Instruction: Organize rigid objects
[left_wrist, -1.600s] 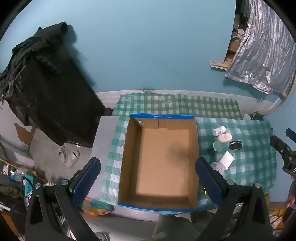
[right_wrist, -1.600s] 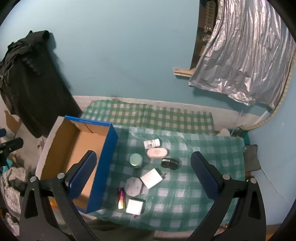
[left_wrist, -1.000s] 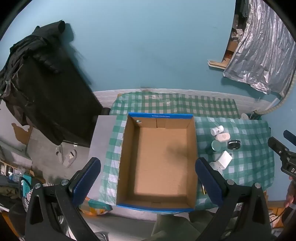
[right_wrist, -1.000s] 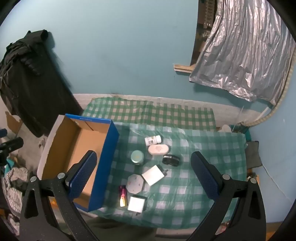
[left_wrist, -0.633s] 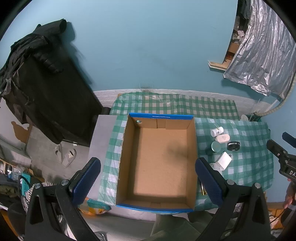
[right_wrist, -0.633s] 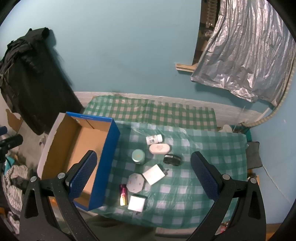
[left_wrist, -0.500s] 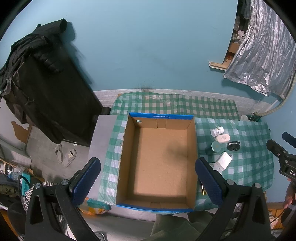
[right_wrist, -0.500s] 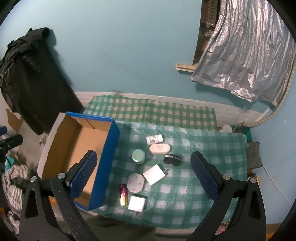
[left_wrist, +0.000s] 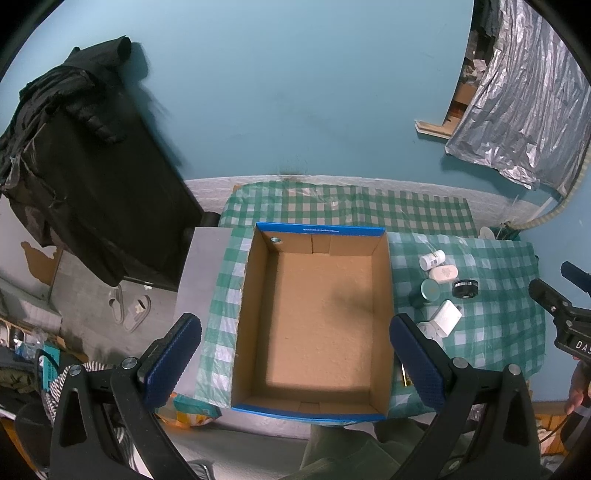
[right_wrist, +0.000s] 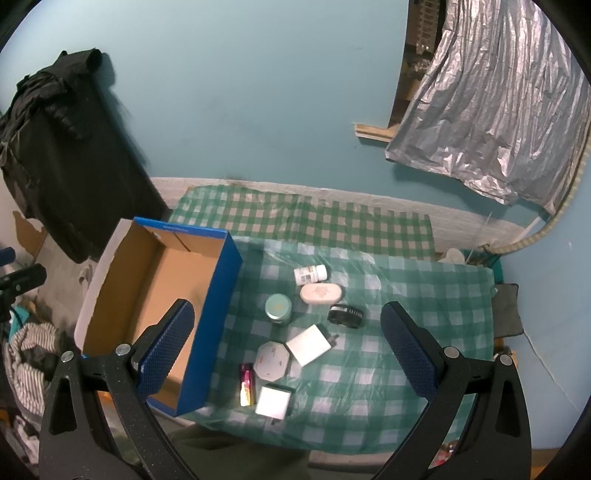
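Small rigid items, among them a white pill bottle (right_wrist: 310, 274), a teal round tin (right_wrist: 277, 307) and a white charger (right_wrist: 308, 344), lie clustered on the checked worktop (right_wrist: 406, 332) right of the empty blue cardboard box (right_wrist: 221, 295). They look light, hard and slick, so I'd pinch each across its narrow sides. My left gripper (left_wrist: 295, 354) and right gripper (right_wrist: 286, 347) both hang spread wide, holding nothing.

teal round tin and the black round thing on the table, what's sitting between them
Nothing: in the right wrist view, bare checked cloth separates the teal tin and black round object. The white oval case sits just behind that gap.
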